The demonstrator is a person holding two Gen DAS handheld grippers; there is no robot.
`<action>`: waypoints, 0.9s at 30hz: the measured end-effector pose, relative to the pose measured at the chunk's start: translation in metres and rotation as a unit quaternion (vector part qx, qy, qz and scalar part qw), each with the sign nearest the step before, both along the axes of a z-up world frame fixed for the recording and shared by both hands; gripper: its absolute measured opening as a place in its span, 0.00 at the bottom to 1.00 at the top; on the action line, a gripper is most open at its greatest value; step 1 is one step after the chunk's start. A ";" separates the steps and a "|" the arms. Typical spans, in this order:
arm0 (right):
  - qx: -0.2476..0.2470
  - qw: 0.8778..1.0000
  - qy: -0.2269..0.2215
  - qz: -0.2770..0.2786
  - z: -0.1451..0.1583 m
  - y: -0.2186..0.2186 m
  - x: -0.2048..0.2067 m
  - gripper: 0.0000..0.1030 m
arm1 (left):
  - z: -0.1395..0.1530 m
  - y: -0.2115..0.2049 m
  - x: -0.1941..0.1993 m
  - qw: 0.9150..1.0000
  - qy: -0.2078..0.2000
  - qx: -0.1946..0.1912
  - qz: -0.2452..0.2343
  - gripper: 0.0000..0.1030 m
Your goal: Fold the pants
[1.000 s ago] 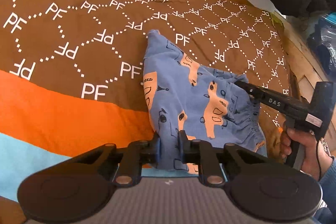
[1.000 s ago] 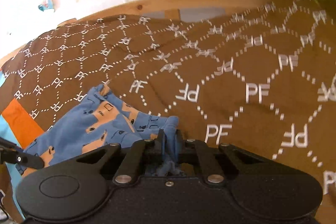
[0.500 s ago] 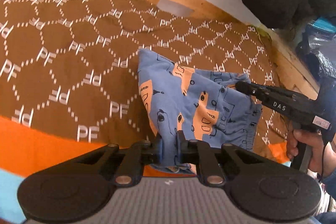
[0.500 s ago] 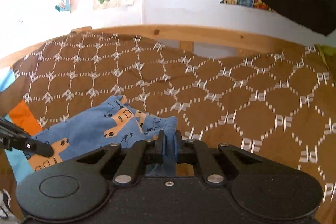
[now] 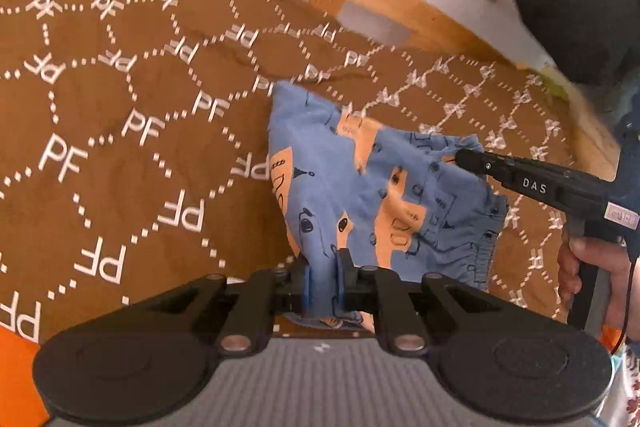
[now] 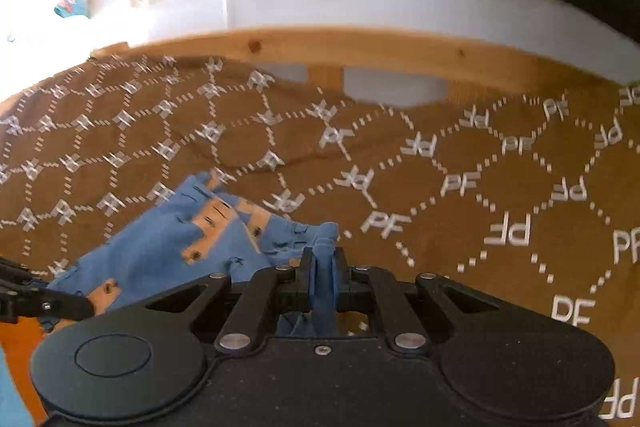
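1. Pants point(image 5: 360, 195): small, blue fabric with an orange and dark line print. Gathered elastic waistband at the right edge in the left wrist view.
2. They're bunched and creased, not flat. The far corner rests on the brown bedspread point(image 5: 132, 107) with the white "PF" hexagon pattern. Near side is lifted off it, between the two grippers.
3. Left gripper point(image 5: 325, 281): jaws clamped on a blue fold at the near edge of the pants. Cloth fills the narrow gap and hangs out below the fingers.
4. Right gripper point(image 6: 323, 281): jaws pinched tight on a bunched blue fold at the waistband end. In the left wrist view its tip meets the pants' right side, a hand point(image 5: 592, 267) on the handle.
5. Rest of the pants fans out ahead of the left jaws, and ahead-left of the right ones.
6. Wooden bed rail point(image 6: 360, 47) behind the bedspread.
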State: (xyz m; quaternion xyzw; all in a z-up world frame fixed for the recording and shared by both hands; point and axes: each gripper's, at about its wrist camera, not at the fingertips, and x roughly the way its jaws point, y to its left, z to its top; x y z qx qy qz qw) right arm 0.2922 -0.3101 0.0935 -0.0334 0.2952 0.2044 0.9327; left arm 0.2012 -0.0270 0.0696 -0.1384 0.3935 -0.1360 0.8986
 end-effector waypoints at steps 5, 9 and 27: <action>0.014 1.000 0.008 -0.019 -0.010 -0.010 0.005 0.20 | -0.006 -0.002 -0.003 1.000 0.003 0.017 -0.004 0.19; 0.013 0.999 -0.017 -0.031 -0.005 -0.016 -0.010 0.57 | -0.003 0.001 -0.006 1.000 0.001 0.020 0.004 0.46; 0.045 0.985 -0.141 -0.087 0.031 -0.012 -0.148 0.99 | 0.037 -0.001 -0.069 0.985 -0.128 0.085 0.075 1.00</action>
